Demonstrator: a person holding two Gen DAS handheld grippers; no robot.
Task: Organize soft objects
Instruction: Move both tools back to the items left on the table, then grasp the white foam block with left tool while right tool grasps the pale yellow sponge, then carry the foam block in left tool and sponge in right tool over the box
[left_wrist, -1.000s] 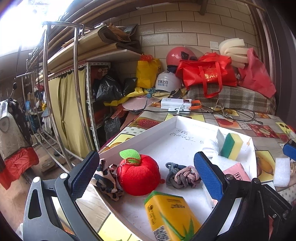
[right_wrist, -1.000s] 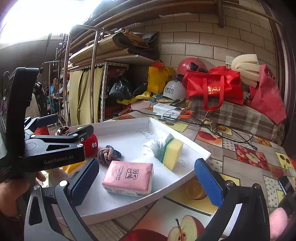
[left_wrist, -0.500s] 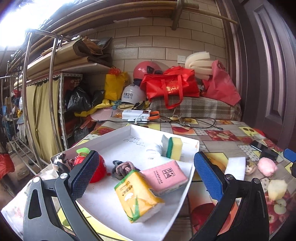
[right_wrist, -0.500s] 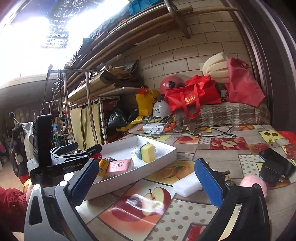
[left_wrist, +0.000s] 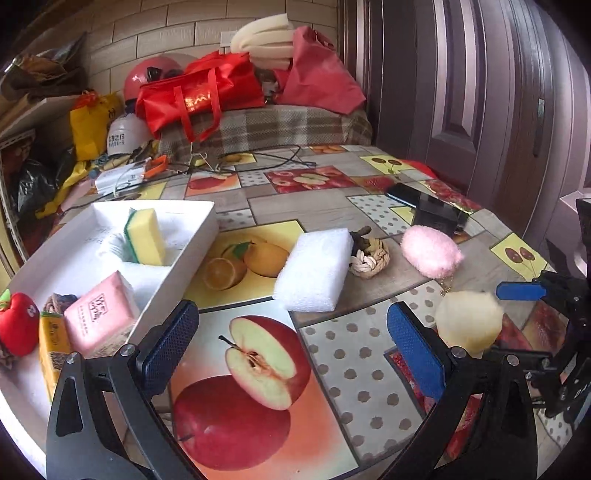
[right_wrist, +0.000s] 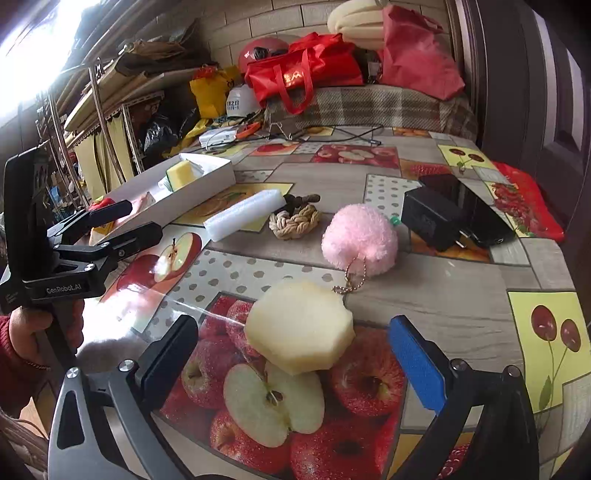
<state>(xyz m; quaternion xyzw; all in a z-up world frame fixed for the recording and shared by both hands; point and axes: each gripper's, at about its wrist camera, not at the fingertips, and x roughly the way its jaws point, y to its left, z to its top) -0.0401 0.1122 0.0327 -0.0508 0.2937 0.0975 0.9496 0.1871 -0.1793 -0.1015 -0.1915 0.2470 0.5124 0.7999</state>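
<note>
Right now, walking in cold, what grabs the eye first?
The loud fruit-print tablecloth, with a fluffy pink pompom at its middle. Nearer, a pale yellow foam chunk lies between the open right tongs. On the left, a white tray holds sponges and tissue packs.

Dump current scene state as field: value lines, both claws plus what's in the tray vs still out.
left claw: open, empty, above the table beside the tray
right claw: open, cream sponge between its fingers, not gripped
tray: white, on table left side
in tray: yellow sponge, pink pack, yellow pack, red apple plush, grey rope knot
still out: white foam, beige rope knot, pink pompom, cream sponge
other: phone, charger
</note>
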